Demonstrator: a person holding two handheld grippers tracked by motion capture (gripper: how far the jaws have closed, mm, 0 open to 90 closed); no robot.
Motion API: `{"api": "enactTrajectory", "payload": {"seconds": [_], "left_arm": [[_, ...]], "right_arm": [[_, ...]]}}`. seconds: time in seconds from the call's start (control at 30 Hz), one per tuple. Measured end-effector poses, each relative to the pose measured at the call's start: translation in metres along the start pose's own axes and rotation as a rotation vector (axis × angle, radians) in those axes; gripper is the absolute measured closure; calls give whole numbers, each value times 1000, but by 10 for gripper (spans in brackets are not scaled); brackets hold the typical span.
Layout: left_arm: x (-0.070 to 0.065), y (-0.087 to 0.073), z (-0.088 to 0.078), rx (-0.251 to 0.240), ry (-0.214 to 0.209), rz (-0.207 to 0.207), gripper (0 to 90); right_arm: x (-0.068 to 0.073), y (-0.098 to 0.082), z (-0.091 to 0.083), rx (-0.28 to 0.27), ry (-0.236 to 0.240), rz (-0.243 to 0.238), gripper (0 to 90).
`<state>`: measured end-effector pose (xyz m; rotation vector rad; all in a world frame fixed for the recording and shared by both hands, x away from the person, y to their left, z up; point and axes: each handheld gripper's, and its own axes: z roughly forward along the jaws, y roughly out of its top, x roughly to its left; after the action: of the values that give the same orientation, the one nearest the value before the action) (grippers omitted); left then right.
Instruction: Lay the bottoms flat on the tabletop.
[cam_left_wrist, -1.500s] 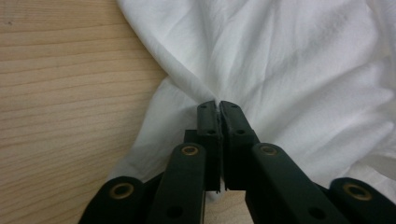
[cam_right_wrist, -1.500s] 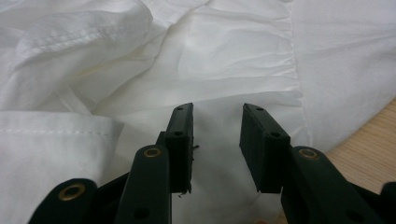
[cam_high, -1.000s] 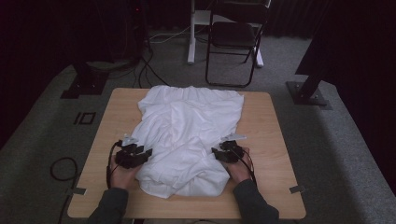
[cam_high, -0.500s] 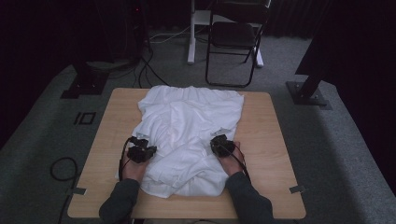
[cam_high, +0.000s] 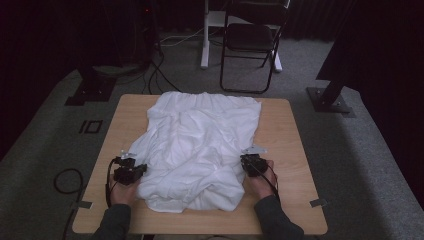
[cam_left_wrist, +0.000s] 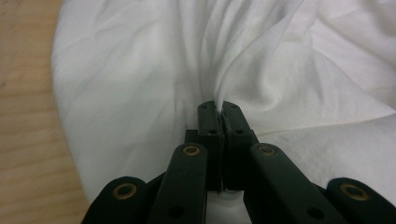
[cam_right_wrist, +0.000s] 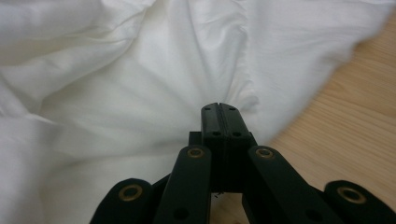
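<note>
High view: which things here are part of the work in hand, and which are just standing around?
In use:
- white garment, bunched on the wooden table
- left tongs, shut on a fold of it
- right tongs, shut at its edge

Standing around:
- folding chair
- floor cables
- stand bases

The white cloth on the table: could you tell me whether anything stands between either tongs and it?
Nothing visible does. The left tongs are shut on a pinch of the white cloth at its left edge, and the right tongs are shut on its right edge, above the bare wooden table.
</note>
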<state>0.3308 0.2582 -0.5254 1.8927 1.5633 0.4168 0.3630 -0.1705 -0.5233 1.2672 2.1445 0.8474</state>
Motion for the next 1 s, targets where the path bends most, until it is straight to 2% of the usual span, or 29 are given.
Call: {"api": "enactTrajectory", "payload": {"seconds": [0.23, 0.33, 0.43, 0.5, 0.57, 0.63, 0.7, 0.83, 1.0], "left_arm": [[9, -6, -1, -1, 15, -25, 887], [10, -7, -1, 2, 17, -29, 886], [9, -6, 0, 5, 20, -28, 884], [8, -5, 1, 3, 22, -22, 877], [5, -3, 0, -3, 21, -12, 841], [2, 2, -1, -13, 14, -4, 779], [-2, 8, -2, -31, 10, 6, 710], [-13, 21, 2, -39, 11, 37, 610], [-26, 30, 12, -24, 4, 75, 562]], "right_arm": [[-16, -21, -19, 27, -49, 20, 900], [-24, -31, -24, 51, -68, 5, 900], [-34, -41, -29, 62, -86, 19, 900], [-39, -46, -32, 66, -91, 29, 900], [-43, -47, -33, 63, -77, 39, 898], [-44, -43, -33, 41, -62, 43, 807], [-43, -35, -34, 5, -23, 52, 732], [-30, -7, -30, -74, 35, 23, 604], [-8, 26, -3, -76, 80, 5, 522]]}}
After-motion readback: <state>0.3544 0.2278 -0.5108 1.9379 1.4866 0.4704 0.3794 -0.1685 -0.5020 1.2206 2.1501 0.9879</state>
